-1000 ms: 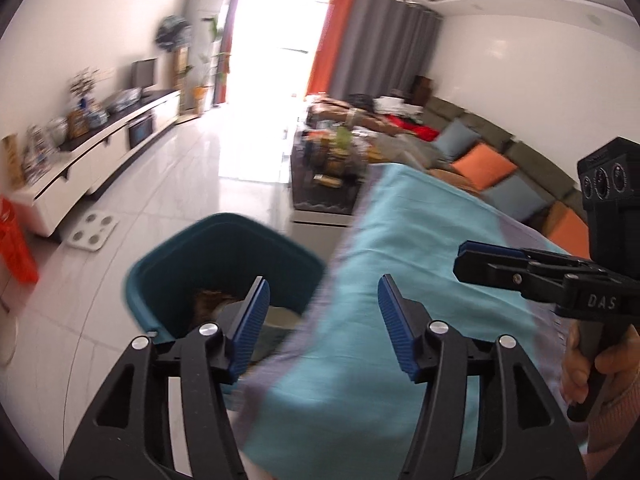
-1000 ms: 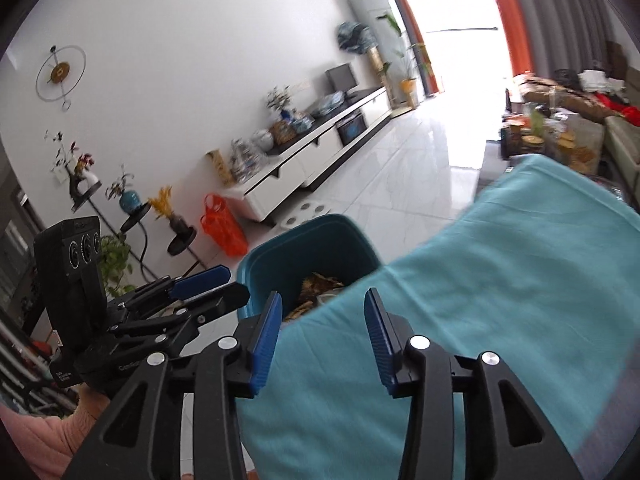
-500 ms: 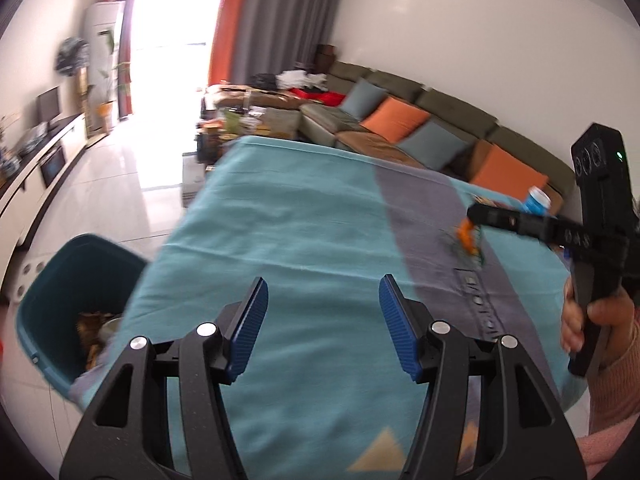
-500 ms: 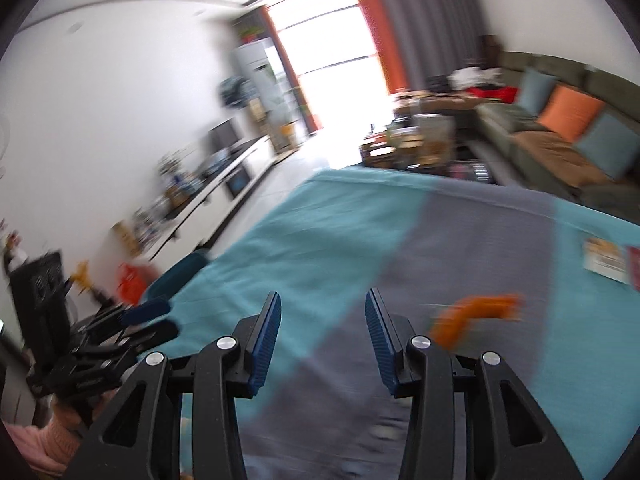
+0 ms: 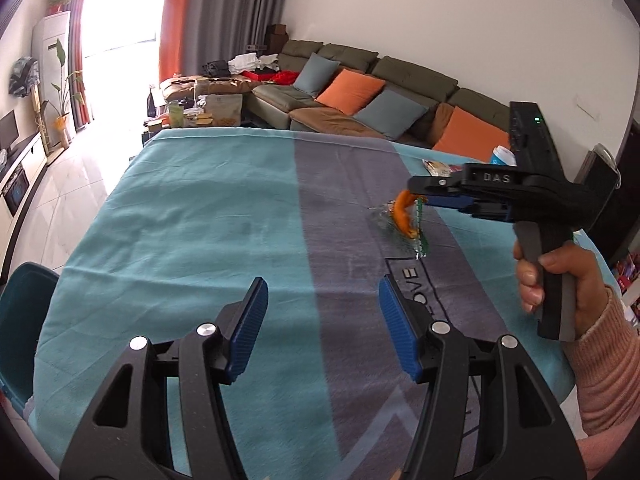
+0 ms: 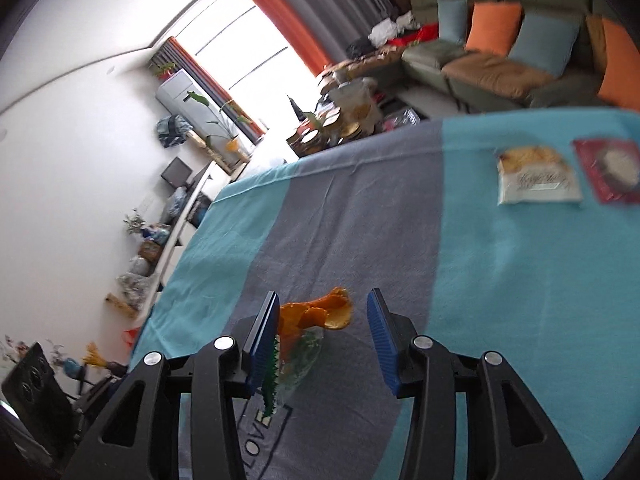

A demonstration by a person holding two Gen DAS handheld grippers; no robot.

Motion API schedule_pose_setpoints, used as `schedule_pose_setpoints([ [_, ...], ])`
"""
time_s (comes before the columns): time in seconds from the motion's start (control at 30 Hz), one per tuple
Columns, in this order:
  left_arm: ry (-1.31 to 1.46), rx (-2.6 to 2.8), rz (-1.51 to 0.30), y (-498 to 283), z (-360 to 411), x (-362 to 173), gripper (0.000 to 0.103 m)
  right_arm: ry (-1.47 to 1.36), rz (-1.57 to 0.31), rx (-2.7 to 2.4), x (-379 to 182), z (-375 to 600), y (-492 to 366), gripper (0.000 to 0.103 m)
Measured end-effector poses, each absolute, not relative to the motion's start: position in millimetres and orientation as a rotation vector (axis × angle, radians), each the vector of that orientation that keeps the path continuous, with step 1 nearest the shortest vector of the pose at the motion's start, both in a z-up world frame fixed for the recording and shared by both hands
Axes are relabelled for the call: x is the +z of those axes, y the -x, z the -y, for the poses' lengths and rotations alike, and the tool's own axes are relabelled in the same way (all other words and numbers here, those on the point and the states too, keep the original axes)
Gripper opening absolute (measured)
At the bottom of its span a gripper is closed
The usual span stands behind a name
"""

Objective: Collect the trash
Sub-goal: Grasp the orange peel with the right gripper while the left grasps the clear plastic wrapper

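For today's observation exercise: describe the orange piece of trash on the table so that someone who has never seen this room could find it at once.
Start at the table's cloth, teal with a grey band down the middle. On that band, just beyond the printed letters, lies a curled orange peel on a clear wrapper with a green zigzag edge, between the right gripper's open jaws. Its neighbours, two flat printed packets, lie farther off on the teal.

Left wrist view: looking down over the desk (image 5: 208,216) from its near edge toward the sofa (image 5: 360,76). Right wrist view: rolled, hovering close over the orange peel (image 6: 316,314). Shared: peel, far edge, sofa.
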State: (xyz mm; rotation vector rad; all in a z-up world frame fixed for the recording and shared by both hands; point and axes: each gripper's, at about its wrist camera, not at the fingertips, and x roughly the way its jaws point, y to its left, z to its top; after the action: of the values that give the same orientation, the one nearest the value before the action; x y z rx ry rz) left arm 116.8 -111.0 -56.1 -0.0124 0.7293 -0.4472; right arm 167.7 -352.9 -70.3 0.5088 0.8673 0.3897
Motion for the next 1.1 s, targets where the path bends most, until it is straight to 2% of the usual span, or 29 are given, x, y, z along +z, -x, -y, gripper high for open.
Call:
schedule_pose_setpoints([
  [0.07, 0.009, -0.453, -0.733, -118.2, 114.1, -55.8, 0.057, -0.534, -0.876, 0.422, -73.6, 352.7, -168.2, 0.041],
  [0.17, 0.004, -0.458, -0.737, -119.9, 116.7, -56.8, 0.057, -0.555, -0.875, 0.453, -75.2, 353.0, -168.3, 0.022],
  [0.43, -0.013, -0.486, -0.742, -122.7, 128.5, -55.3, 0.057, -0.582, -0.798, 0.511, -58.5, 358.3, -152.8, 0.013],
  [1.1, -0.078, -0.608, -0.755, -132.2, 180.2, -52.5, 0.056, -0.562, -0.635, 0.579, -13.5, 363.1, -109.1, 0.01],
])
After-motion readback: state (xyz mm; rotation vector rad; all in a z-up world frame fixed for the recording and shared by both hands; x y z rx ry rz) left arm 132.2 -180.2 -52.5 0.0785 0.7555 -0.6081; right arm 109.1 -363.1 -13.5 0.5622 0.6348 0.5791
